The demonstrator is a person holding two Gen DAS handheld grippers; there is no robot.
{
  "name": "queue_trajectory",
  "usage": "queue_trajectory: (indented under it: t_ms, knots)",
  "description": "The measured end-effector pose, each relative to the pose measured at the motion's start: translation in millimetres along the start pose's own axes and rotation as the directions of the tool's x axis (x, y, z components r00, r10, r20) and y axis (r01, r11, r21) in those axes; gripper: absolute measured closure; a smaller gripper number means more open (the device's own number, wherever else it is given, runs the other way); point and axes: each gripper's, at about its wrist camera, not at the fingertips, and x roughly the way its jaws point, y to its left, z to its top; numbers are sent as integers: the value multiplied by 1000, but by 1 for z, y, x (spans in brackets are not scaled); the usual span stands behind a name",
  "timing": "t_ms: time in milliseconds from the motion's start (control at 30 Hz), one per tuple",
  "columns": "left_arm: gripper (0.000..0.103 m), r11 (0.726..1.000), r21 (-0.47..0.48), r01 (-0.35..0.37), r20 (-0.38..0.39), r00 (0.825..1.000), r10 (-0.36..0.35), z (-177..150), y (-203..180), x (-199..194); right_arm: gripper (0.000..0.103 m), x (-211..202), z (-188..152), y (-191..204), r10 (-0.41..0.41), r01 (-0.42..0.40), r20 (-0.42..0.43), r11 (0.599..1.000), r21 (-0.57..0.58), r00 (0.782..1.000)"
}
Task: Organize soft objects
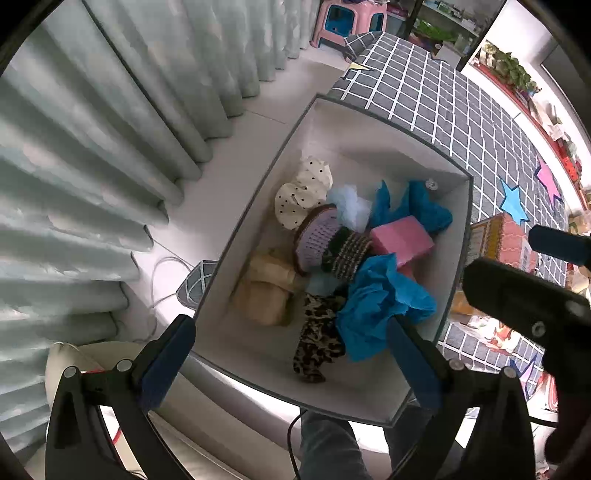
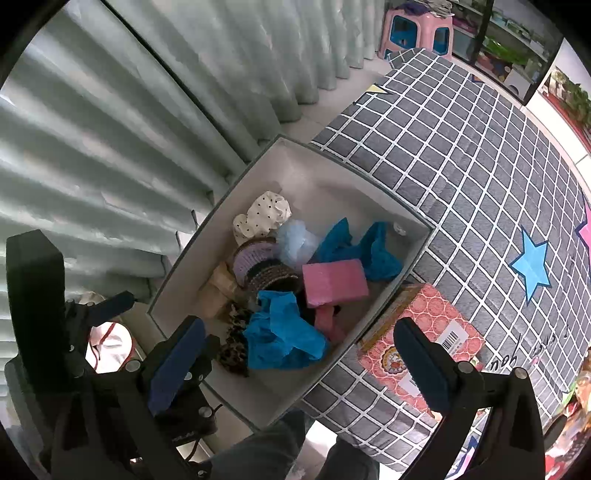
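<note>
A grey fabric bin (image 1: 373, 122) (image 2: 369, 177) stands on the floor beside the bed. It holds soft things: blue cloths (image 1: 380, 306) (image 2: 280, 332), a pink sponge block (image 1: 402, 240) (image 2: 334, 282), knitted hats (image 1: 325, 243) (image 2: 262, 267), a dotted cream cloth (image 1: 303, 192) (image 2: 264, 216), a leopard-print cloth (image 1: 317, 339) (image 2: 232, 343) and a tan piece (image 1: 266, 291). My left gripper (image 1: 291, 362) is open and empty above the bin's near end. My right gripper (image 2: 299, 362) is open and empty above the bin's near right corner.
A bed with a grey checked cover (image 1: 461, 110) (image 2: 461, 166) lies right of the bin, with a red patterned box (image 2: 421, 339) (image 1: 509, 243) on it. Pale green curtains (image 1: 92, 147) (image 2: 110, 129) hang on the left. A pink stool (image 1: 347, 22) (image 2: 417, 29) stands far back.
</note>
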Motion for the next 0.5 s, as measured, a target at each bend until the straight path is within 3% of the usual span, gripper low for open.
queue_trajectory:
  t_ms: [233,500]
  knots:
    - [0,996,-14,89,11,996,-88,1,5,-4,0,-2,0,-2,-12,12,5,1000,14,1000]
    - [0,998,-38,52,28,998,-51,3,11,-4,0,1,-2,-1,-11,11,3,1000,23,1000]
